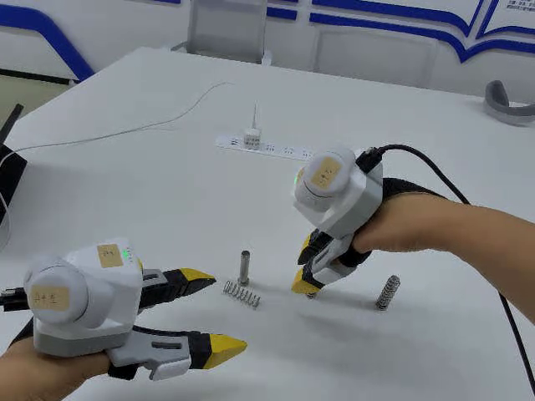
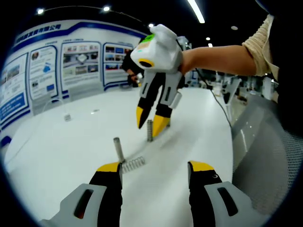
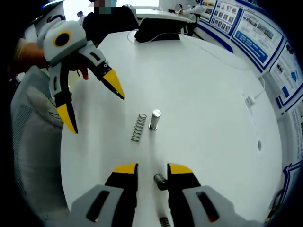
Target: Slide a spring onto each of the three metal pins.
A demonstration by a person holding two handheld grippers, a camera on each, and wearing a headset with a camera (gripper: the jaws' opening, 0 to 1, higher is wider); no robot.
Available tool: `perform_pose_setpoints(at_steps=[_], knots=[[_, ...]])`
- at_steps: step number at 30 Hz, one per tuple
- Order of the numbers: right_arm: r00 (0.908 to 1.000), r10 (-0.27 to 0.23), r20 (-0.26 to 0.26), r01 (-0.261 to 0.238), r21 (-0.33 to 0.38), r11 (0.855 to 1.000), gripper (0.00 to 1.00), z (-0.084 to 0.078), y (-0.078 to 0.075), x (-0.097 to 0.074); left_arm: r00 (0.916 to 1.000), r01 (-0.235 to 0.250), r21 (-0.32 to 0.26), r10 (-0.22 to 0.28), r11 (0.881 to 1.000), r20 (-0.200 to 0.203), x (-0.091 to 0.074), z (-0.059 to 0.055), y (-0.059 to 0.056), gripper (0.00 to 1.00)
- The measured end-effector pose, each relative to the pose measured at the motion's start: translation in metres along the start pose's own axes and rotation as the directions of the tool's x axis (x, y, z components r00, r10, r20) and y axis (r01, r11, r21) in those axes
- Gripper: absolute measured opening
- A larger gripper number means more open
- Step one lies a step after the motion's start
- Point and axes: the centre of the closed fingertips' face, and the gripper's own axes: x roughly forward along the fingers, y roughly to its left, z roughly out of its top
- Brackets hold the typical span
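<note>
Your right gripper [image 1: 303, 266] points steeply down, jaws slightly parted astride an upright pin [image 3: 159, 179]. Your left gripper [image 1: 222, 309] lies level, wide open and empty, facing the loose spring [image 1: 241, 293].

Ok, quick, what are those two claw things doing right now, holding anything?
Left gripper: open, holding nothing.
Right gripper: slightly open, jaws either side of a pin, not clamped on it.
</note>
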Motion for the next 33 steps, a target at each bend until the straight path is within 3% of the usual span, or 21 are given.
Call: perform_pose_setpoints(at_steps=[14,33], knots=[[0.998,0.036,0.052,-0.037,0.02,0.999,0.24,0.023,0.018,0.016,1.0,-0.007,-0.005,0.007,1.0,-0.001,-0.002,-0.003,0.002,0.56],[0.9976,0.03,0.062,-0.035,0.082,0.996,0.17,0.029,0.027,0.041,1.0,-0.009,-0.011,0.009,1.0,0.0,-0.003,-0.005,0.002,0.55]])
